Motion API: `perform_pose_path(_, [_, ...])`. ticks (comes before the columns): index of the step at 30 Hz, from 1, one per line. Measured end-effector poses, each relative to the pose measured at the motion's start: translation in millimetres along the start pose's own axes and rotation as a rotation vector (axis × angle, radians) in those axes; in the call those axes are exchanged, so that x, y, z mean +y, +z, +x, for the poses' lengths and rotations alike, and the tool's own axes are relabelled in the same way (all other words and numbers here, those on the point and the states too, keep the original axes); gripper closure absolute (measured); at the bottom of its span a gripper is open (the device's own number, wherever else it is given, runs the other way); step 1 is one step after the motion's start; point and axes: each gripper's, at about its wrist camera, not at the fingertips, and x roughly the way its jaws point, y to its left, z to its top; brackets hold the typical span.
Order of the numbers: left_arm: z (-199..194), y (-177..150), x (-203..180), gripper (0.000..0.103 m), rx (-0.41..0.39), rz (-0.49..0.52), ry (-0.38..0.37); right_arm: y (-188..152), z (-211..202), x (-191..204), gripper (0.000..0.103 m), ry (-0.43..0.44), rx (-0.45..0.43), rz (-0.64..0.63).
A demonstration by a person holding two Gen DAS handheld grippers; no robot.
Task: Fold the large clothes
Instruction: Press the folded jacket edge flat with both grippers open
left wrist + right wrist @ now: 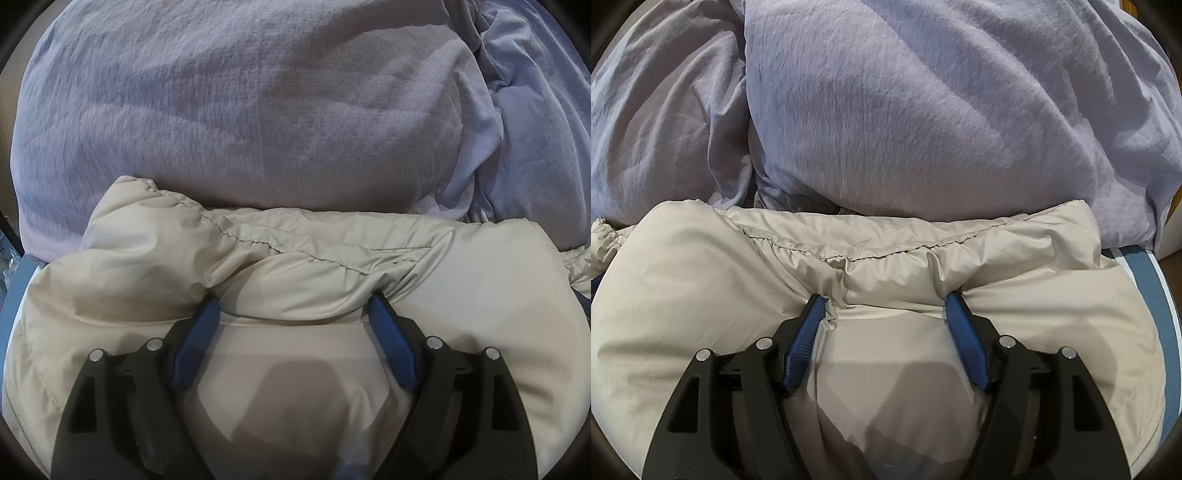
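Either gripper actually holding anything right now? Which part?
Cannot tell. The jaws of the left gripper and the right gripper each straddle a fold of the beige jacket near its stitched seam, tips sunk in; clamped or just pressing is unclear.

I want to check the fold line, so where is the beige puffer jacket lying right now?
In both wrist views the beige puffer jacket fills the lower half, spread under the hand-held grippers, its far edge against the lavender pillow.

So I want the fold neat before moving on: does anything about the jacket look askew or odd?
Nothing damaged. The cream puffy jacket is bunched into a ridge at the fingertips of the left gripper and right gripper, against the rumpled lavender duvet.
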Motion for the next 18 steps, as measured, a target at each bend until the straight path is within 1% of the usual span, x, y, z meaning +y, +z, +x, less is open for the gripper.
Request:
perform_pose_path(6, [-1.2,0.1,0.4,0.020,-0.003,0.000,0.001,-1.1,5.7,2.1,0.032,-0.002,0.000,0.000])
perform_pose_path(11, [-1.5,-0.1,0.4,0.020,-0.004,-0.001,0.002,-1.4,0.6,1.7,0.031,-0.001,0.000,0.000])
perform_pose_path(18, [-2.2,-0.6,0.5,0.020,-0.006,-0.001,0.003,-0.1,9.2,2.6,0.029,-0.002,0.001,0.002])
